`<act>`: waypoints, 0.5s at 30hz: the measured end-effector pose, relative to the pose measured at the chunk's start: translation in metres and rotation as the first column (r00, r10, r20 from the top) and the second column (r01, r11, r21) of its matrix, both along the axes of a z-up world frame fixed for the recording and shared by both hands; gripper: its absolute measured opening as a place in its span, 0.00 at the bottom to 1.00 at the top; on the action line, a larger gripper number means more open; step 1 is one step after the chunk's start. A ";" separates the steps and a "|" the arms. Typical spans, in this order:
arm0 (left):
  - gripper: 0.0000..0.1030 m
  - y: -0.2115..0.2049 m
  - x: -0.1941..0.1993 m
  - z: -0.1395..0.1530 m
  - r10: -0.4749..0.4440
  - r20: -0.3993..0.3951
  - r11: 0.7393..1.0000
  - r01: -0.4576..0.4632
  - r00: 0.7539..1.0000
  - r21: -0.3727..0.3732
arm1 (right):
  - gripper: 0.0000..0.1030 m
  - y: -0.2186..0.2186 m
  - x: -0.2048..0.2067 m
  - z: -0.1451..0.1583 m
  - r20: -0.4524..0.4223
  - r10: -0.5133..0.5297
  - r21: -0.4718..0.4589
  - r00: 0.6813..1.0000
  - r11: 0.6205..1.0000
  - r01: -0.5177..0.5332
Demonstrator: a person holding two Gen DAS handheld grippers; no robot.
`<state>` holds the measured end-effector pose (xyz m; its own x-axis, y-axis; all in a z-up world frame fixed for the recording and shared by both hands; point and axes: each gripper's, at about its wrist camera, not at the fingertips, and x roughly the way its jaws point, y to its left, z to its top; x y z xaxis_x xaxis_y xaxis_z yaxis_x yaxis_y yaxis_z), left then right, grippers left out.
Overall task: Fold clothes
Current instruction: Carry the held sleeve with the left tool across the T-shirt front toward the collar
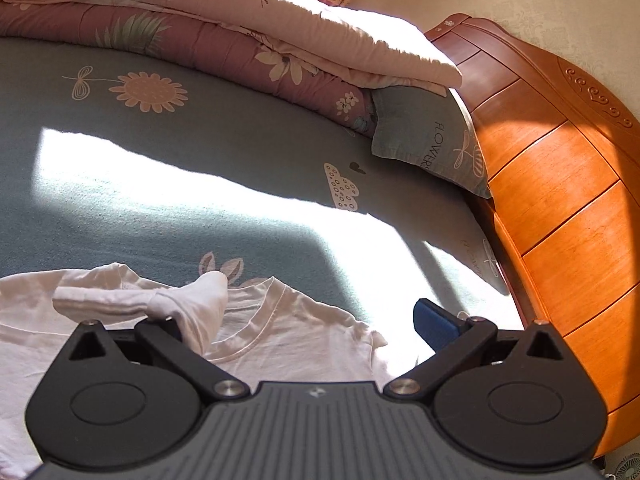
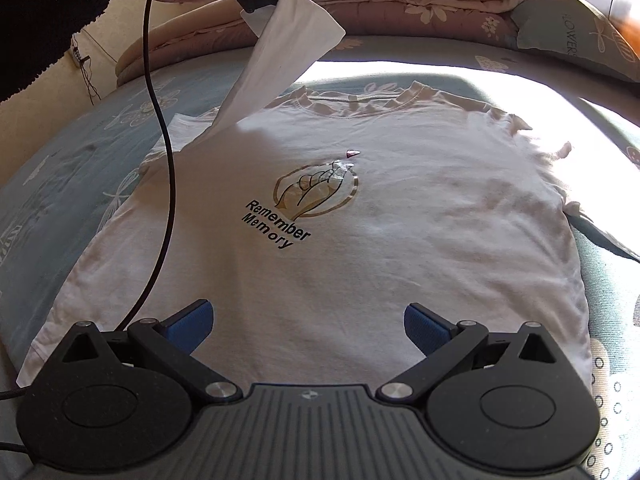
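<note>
Left wrist view: the left gripper [image 1: 304,316] stood with blue pads apart, the soft white cotton sleeve [image 1: 188,304] draped over one finger.

Right wrist view: the right gripper [image 2: 308,322] gaped wide above the printed T-shirt [image 2: 360,240], which lay flat on the blue floral bedsheet [image 2: 60,184].

Strong sunlight falls across my bed sheet [image 1: 132,168] in a hard-edged patch that blows out to pure white, with deep shadow bands beside it. The folded quilt [image 1: 320,28] glares along its top edge too. On my right camera the far side of the white T-shirt [image 2: 360,240] washes out, its near part evenly lit. Both fisheye views bend straight lines and darken at the corners. The wooden headboard [image 1: 560,208] glows orange, slightly soft.
</note>
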<state>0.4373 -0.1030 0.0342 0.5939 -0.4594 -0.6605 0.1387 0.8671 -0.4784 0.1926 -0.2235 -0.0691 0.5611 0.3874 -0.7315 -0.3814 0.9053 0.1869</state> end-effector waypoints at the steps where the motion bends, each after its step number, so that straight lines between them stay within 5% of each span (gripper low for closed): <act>1: 0.99 -0.003 0.002 -0.003 -0.001 -0.005 1.000 0.001 1.000 0.004 | 1.00 0.000 0.000 0.000 -0.001 0.001 -0.001 1.000 1.000 -0.001; 15: 0.99 -0.058 0.008 -0.051 -0.159 -0.088 0.984 0.165 0.983 0.066 | 1.00 -0.001 0.002 -0.005 -0.025 -0.005 -0.046 1.000 0.999 0.004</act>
<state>0.4453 -0.1608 -0.0172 0.4579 -0.4946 -0.7387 0.2435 0.8689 -0.4309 0.1949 -0.2244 -0.0744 0.5443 0.3502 -0.7623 -0.3728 0.9150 0.1542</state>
